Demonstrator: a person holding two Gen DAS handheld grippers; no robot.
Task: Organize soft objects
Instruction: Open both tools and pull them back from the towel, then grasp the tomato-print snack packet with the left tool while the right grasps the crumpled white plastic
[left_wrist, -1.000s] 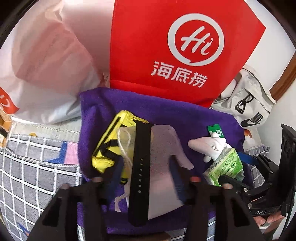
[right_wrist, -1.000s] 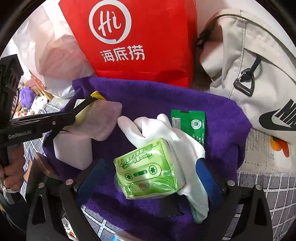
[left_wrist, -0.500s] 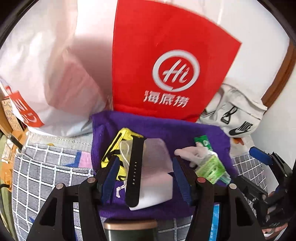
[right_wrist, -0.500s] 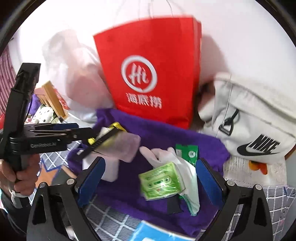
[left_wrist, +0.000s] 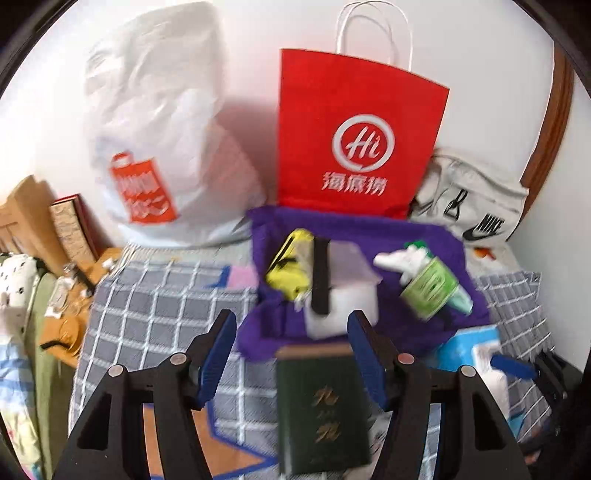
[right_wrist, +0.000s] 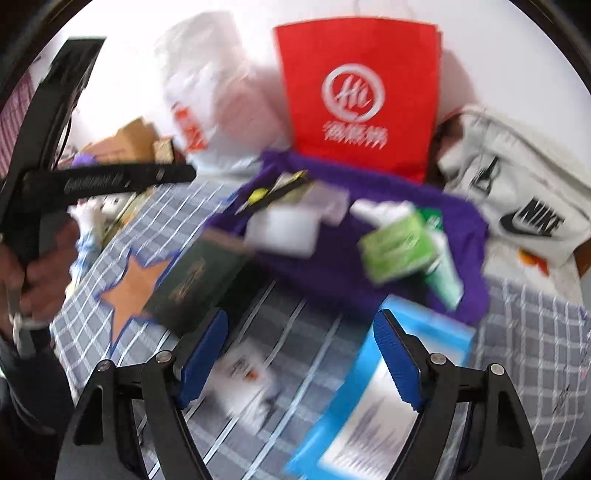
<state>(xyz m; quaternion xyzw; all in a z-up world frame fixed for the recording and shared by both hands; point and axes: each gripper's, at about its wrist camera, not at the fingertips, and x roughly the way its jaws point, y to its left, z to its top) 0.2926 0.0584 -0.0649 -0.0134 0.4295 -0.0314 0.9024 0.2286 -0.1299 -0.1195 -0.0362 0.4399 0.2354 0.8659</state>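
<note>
My left fingers (left_wrist: 291, 354) hang half-wide and empty over the dark green book (left_wrist: 323, 406) on the checked bedcover (left_wrist: 155, 314), while my right fingers (right_wrist: 301, 360), empty and closing, could snag the blue tissue pack (right_wrist: 388, 398) short of the purple towel (left_wrist: 424, 229) heaped with soft things near the bed's far edge

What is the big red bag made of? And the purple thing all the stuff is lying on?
The red bag looks like stiff matte paper: flat sides, sharp creases and thin twisted white handles. The purple cloth looks like soft, fuzzy fabric, perhaps a towel: it bunches and folds at the edges. The blur hides its weave.
</note>
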